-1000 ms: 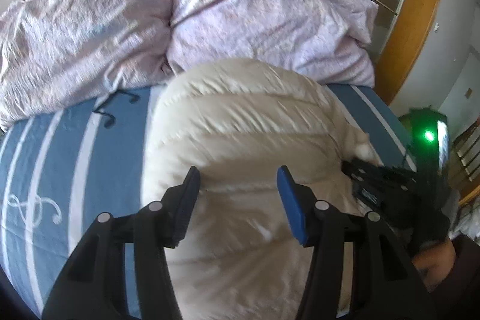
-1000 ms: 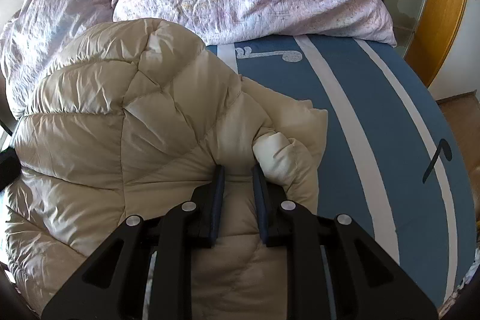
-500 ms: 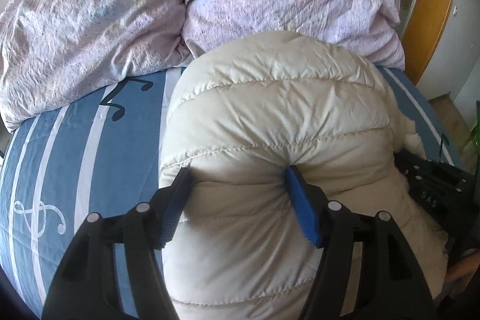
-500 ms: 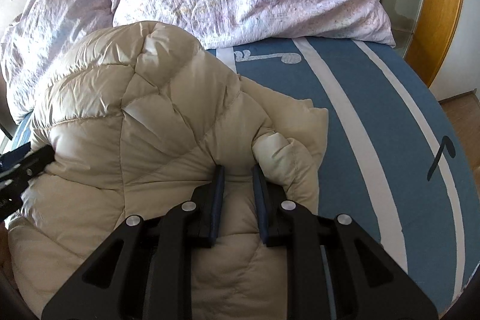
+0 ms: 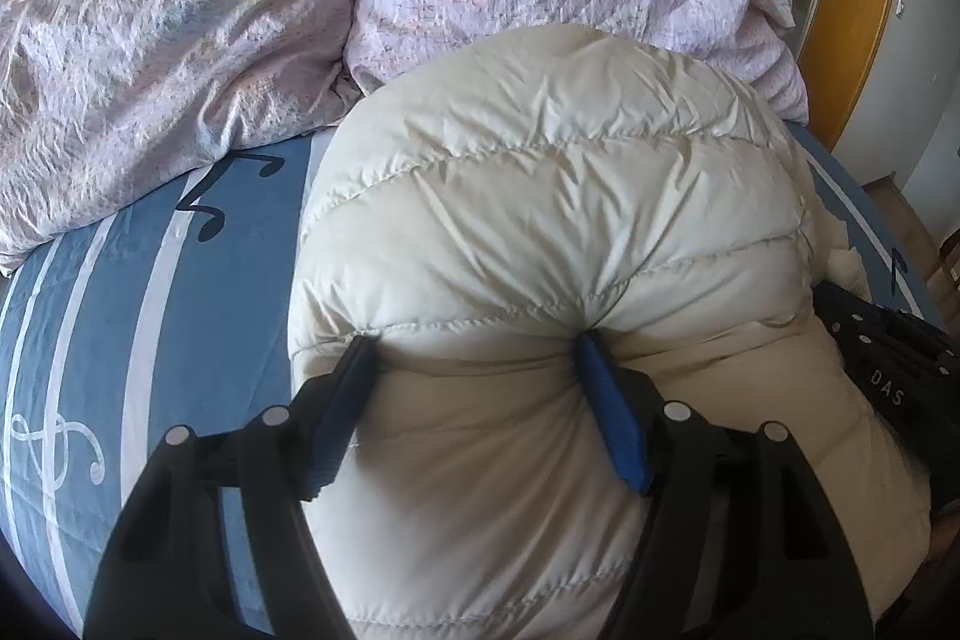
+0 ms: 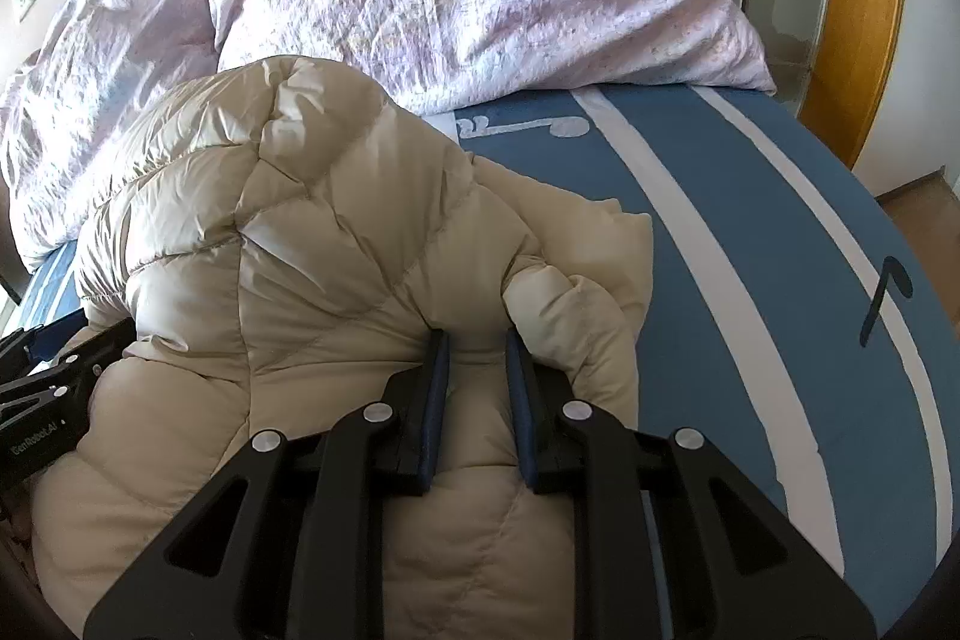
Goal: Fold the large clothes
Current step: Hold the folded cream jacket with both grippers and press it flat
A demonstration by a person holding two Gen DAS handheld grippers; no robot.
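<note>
Blue striped bedsheet [image 6: 750, 232] with music-note print, lilac duvet [image 5: 180, 28] bunched at the head. My cream down jacket [image 5: 540, 220] lies mounded mid-bed. My left gripper [image 5: 474, 358] has its fingers spread wide, straddling a puffy quilted ridge and pressing into it; my right gripper [image 6: 474, 358] has its fingers drawn near together, pinching a fold beside the rolled sleeve cuff [image 6: 558, 304]. I judge the jacket light, soft, springy and slippery-shelled; stitched seams offer the surest hold.
</note>
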